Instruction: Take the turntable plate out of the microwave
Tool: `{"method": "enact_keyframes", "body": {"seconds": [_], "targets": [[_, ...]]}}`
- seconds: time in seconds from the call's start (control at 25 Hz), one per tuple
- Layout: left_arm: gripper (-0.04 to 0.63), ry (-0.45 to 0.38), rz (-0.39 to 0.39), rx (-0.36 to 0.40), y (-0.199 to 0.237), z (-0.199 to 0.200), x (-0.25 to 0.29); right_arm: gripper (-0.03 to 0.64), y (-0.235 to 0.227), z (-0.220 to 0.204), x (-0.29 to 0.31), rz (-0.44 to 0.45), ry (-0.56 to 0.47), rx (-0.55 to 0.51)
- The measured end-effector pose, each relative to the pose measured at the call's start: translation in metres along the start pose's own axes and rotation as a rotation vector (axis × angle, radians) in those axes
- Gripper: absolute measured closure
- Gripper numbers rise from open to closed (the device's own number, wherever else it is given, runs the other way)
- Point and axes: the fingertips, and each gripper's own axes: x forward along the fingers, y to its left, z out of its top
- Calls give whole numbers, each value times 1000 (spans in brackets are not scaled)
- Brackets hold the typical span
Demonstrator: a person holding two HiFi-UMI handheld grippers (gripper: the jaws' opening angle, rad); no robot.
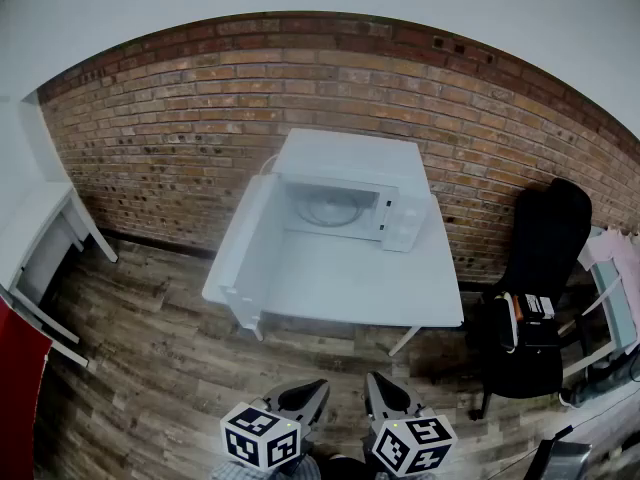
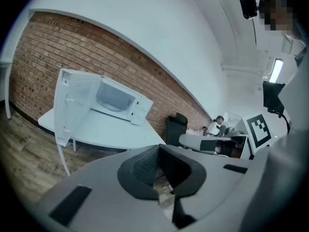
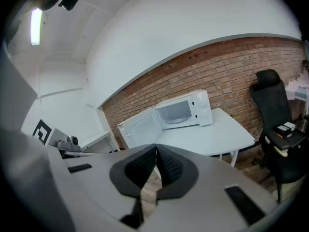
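Turntable plate (image 1: 328, 208): inside the microwave (image 1: 350, 153), flat on the cavity floor, a bit above centre of the head view. Nothing touching it atm. In the right gripper view, plate (image 3: 177, 119) showing as a pale disc low in the cavity. In the left gripper view, too hazy to rly make out.

Microwave door (image 1: 250, 243): swung wide open toward the left of the frame, along the left side of the table. Control panel to the right of the cavity. Whole unit parked at the back of a white table (image 1: 350, 288), up against a brick wall (image 1: 180, 118).

Left gripper (image 1: 312, 388): bottom edge of the head view, just left of centre, jaws clenched together w/ nothing between them. Right gripper (image 1: 378, 386): just beside it on the right, also clamped closed on nothing, pads meeting at the tip. Both well apart from the table and microwave, aimed roughly at them and tilted a bit down. Marker cubes (image 1: 262, 435) at the very bottom of the frame.

Black chair (image 1: 540, 258) at the right of the frame w/ some stuff on the seat. Wood floor (image 1: 150, 368) under everything. White desk (image 1: 30, 228) at the far left.
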Motion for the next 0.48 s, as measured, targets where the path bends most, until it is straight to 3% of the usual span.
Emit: {"method": "enact_keyframes", "body": {"seconds": [0.48], "targets": [[586,-19,34,-7,0,-2,-8,598,-1,-1,-2,19,-3,32]]}}
